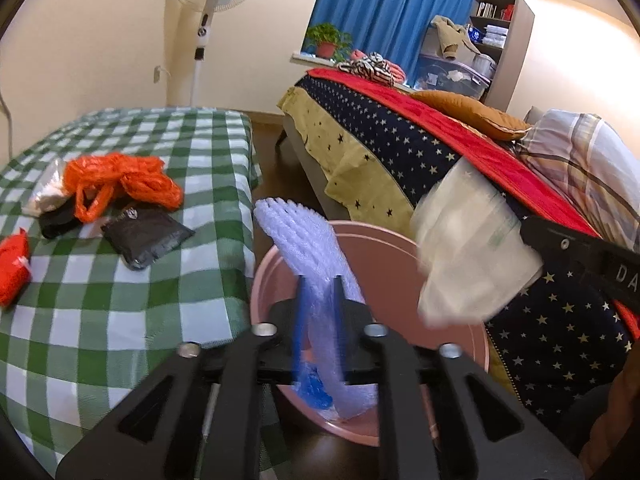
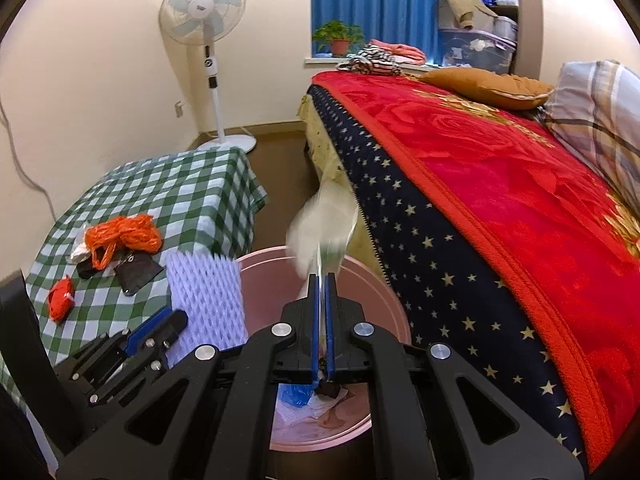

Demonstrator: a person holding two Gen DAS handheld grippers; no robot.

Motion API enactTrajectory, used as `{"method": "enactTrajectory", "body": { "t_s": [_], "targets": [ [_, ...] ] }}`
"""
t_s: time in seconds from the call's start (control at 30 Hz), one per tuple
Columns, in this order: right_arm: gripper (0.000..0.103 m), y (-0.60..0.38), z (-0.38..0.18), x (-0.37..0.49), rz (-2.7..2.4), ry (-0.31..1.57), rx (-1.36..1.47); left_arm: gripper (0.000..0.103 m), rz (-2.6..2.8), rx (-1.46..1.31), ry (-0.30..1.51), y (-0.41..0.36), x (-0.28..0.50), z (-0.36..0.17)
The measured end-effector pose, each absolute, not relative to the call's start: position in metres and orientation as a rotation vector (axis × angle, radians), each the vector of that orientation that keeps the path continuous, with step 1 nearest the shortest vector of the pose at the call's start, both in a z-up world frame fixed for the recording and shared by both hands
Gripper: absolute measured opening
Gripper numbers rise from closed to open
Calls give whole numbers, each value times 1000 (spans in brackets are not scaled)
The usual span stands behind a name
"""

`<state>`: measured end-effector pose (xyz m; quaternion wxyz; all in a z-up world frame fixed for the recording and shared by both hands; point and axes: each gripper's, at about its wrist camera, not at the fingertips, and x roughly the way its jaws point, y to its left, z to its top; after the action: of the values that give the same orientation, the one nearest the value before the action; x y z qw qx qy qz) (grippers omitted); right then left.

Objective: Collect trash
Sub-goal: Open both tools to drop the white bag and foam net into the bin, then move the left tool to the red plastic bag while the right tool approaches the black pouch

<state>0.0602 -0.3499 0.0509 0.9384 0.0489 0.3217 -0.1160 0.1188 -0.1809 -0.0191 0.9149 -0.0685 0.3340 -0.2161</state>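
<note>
Through my left wrist camera, my left gripper [image 1: 320, 284] hangs over the pink bin [image 1: 384, 256], which stands on the floor between the green-checked table [image 1: 132, 288] and the bed [image 1: 400, 148]. A white foam net sleeve [image 1: 304, 248] runs up between my fingers [image 1: 298, 312]; the jaws stand a little apart around it, and I cannot tell whether the pads press it. A blue scrap [image 1: 316, 388] lies down in the bin. At the right my other gripper's finger [image 1: 580, 256] carries a blurred, pale translucent bag [image 1: 464, 252] above the bin's far rim. On the tablecloth lie an orange plastic bag [image 1: 120, 184], a black pouch [image 1: 148, 236], a whitish wrapper [image 1: 48, 196] and an orange net scrap [image 1: 14, 268].

Through my right wrist camera, my right gripper [image 2: 322, 280] has its jaws pressed together on the pale bag [image 2: 320, 232], which stands up, blurred, above the pink bin [image 2: 272, 272]. My left gripper [image 2: 160, 328] enters from the lower left with the foam net sleeve [image 2: 204, 300] over the bin's near-left rim. Inside the bin I see the blue scrap [image 2: 296, 396] and some pale litter. The orange bag [image 2: 124, 236], black pouch [image 2: 138, 272] and orange net scrap [image 2: 60, 300] lie on the checked table [image 2: 192, 204]. A standing fan [image 2: 204, 16] is by the wall.
</note>
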Motion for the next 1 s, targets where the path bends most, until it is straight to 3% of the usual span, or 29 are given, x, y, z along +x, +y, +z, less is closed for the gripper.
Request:
{"method": "enactTrajectory", "body": {
  "t_s": [0.07, 0.43, 0.47, 0.57, 0.6, 1.0],
  "targets": [
    [8, -352, 51, 60, -242, 656, 108, 23, -447, -145, 694, -180, 119, -21],
    [8, -346, 54, 54, -223, 622, 95, 23, -425, -148, 652, -161, 110, -8],
    [11, -345, 54, 53, -218, 619, 95, 23, -420, -149, 646, -157, 109, -6],
    [48, -339, 55, 51, -211, 604, 92, 23, -401, -157, 634, -145, 106, -2],
    [50, -337, 55, 50, -207, 599, 93, 23, -395, -159, 631, -141, 106, -1],
    [48, -298, 61, 49, -97, 576, 81, 23, -286, -190, 594, -85, 94, 9]
  ]
}}
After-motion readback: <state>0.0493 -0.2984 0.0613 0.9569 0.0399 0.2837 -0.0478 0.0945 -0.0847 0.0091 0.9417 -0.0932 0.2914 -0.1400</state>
